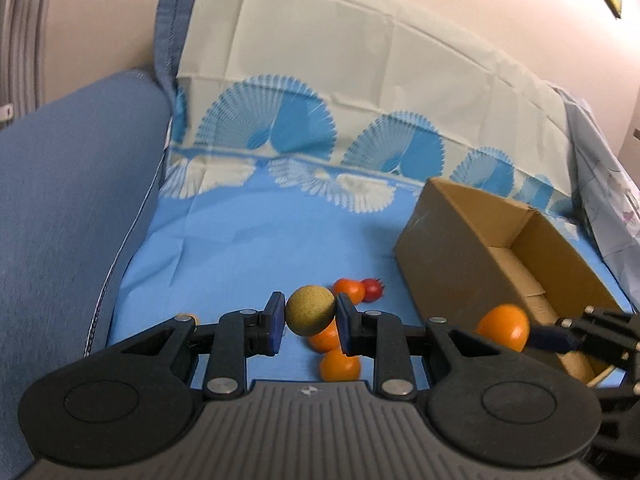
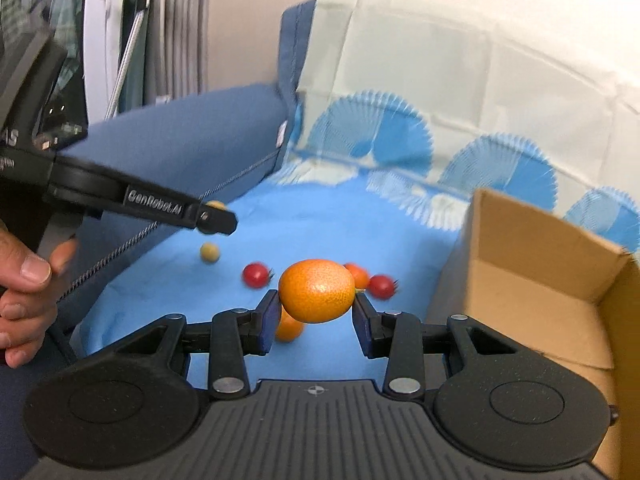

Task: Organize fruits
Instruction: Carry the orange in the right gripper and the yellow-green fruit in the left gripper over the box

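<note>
Between the pads of the left tongs (image 1: 310,322) sits a small tan-yellow round fruit (image 1: 309,310), pinched on both sides and lifted clear of the blue cloth (image 1: 248,240) that covers the sofa seat. The right tongs (image 2: 316,314) likewise grip an orange kumquat-like fruit (image 2: 316,290) across its long sides, held above the cloth with the open cardboard box (image 2: 532,280) just to their right. That box, lying beside the loose fruit on the seat, looks the likely place for sorting; the visible part of its inside seems bare, though the near corner is hidden behind the right tongs in the left wrist view, so whether anything is already in it cannot be told. Still on the cloth are several pieces: two cherry tomatoes (image 2: 256,274) (image 2: 382,286), an orange fruit between them (image 2: 358,274) partly hidden behind the held one, another orange fruit (image 2: 289,329) under the right tongs, and a small pale yellow one (image 2: 209,252) nearer the blue sofa arm (image 2: 192,140). The person's left hand (image 2: 24,280) shows at the edge of the right wrist view, wrapped round its handle. As a judgement, the task is at an early stage: two fruits are picked and none clearly placed, with at least five left to gather.
</note>
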{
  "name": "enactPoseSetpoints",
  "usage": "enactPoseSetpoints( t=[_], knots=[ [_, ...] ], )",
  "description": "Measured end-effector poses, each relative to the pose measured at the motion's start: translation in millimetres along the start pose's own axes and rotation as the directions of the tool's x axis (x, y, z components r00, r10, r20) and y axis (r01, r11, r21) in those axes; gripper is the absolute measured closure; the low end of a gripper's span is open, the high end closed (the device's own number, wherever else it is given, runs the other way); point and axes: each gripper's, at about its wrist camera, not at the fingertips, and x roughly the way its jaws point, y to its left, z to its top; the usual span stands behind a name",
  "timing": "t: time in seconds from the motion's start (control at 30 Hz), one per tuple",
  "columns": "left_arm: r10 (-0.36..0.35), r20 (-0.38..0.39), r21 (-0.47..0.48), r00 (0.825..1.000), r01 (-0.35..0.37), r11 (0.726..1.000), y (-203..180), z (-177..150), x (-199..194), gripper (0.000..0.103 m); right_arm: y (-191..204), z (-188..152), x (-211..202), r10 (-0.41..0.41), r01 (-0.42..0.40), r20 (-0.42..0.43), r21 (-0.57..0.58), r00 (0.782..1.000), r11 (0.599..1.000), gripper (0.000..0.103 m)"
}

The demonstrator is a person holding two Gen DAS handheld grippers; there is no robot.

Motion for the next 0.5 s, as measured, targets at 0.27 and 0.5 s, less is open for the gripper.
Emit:
enactPoseSetpoints(
  t=[0.27,0.5],
  knots=[
    [-0.045,0.065,0.047,0.997,0.042,0.998,-29,16,-20,0.073,-64,22,-53,-0.076,0.061,0.156,0.102,0.985,0.993,0.062],
    [-0.061,0.105,0.136,0.993,0.047,0.99,-73,25,-25,0.073,-144,18,-72,-0.201,0.165,0.213,0.174,0.956,0.971,0.062]
  ],
)
